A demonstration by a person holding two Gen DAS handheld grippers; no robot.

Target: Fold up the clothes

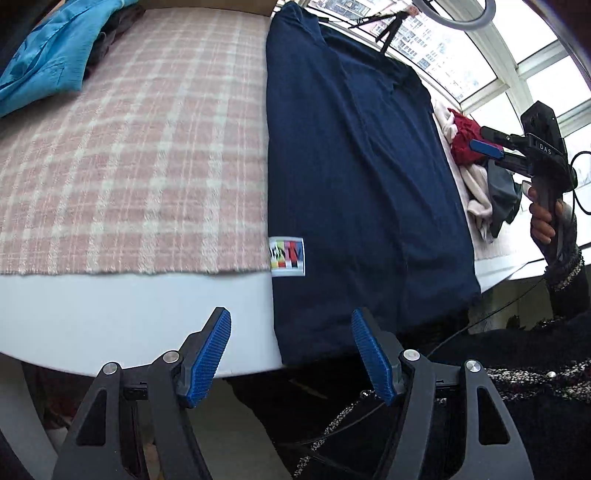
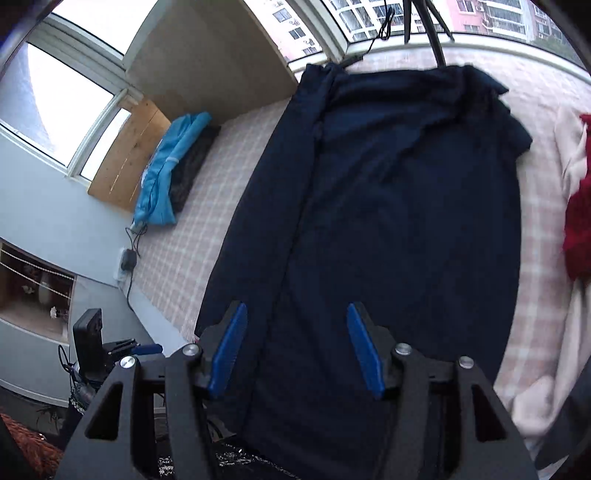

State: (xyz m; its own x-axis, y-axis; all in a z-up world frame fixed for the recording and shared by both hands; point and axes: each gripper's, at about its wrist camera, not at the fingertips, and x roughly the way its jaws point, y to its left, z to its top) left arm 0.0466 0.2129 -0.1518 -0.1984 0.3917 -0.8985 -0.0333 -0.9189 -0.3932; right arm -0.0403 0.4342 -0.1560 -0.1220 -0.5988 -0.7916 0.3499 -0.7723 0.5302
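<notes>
A navy garment [image 1: 362,177] lies folded into a long strip on the pink plaid cloth [image 1: 129,147]. Its hem hangs over the table's near edge, and a colourful label [image 1: 287,257] sits at its left side. My left gripper [image 1: 291,350] is open at that edge, just left of the hem, with nothing between its pads. In the right wrist view the navy garment [image 2: 388,221] fills the middle, and my right gripper [image 2: 295,347] hovers open above its near end, gripping nothing. A hand holds the right gripper [image 1: 484,140] at the garment's right. The left gripper [image 2: 138,346] shows at lower left.
A folded blue garment [image 1: 48,62] on dark clothes lies at the cloth's far left corner. A pile of red, cream and grey clothes [image 1: 476,173] lies right of the navy garment. A tripod [image 1: 388,29] stands by the window. The white table edge [image 1: 129,314] is near.
</notes>
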